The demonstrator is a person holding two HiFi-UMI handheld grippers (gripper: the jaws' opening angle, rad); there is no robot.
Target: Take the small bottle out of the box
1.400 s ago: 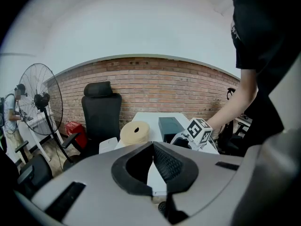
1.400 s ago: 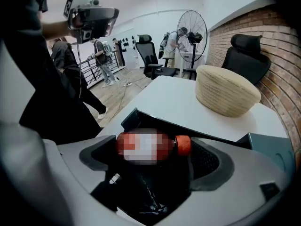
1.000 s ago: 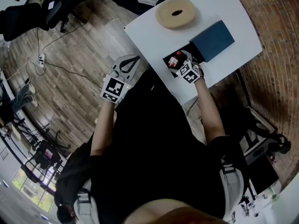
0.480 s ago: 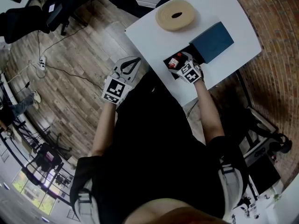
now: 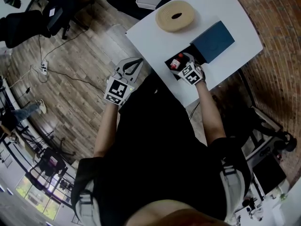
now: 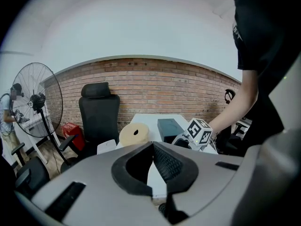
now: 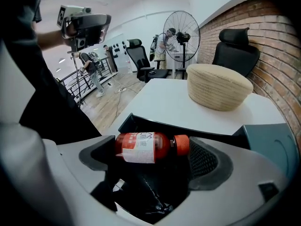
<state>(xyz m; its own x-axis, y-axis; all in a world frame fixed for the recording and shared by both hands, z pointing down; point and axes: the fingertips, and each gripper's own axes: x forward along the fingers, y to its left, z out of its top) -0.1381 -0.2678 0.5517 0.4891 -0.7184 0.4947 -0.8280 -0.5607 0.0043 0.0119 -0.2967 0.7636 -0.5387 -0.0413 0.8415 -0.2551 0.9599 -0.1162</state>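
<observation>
A small red bottle (image 7: 146, 147) with an orange cap lies on its side over the open black box (image 7: 136, 122) at the table's near edge. My right gripper (image 7: 151, 157) is shut on it end to end, one pad at its base and the other at its cap. From the head view the bottle (image 5: 176, 62) shows as a red spot in the box (image 5: 169, 60) just ahead of the right gripper (image 5: 182, 66). My left gripper (image 5: 133, 63) hangs off the table over the wooden floor, shut and empty; the left gripper view shows its pads (image 6: 162, 161) meeting.
The box's blue lid (image 5: 213, 41) lies beside the box on the white table (image 5: 235, 13). A beige roll (image 5: 176, 16) sits at the table's far side. Office chairs, a standing fan (image 7: 182, 36) and cables are on the floor to the left.
The right gripper stays at the bottle in the box. The left gripper has drifted slightly; nothing else has visibly moved.
</observation>
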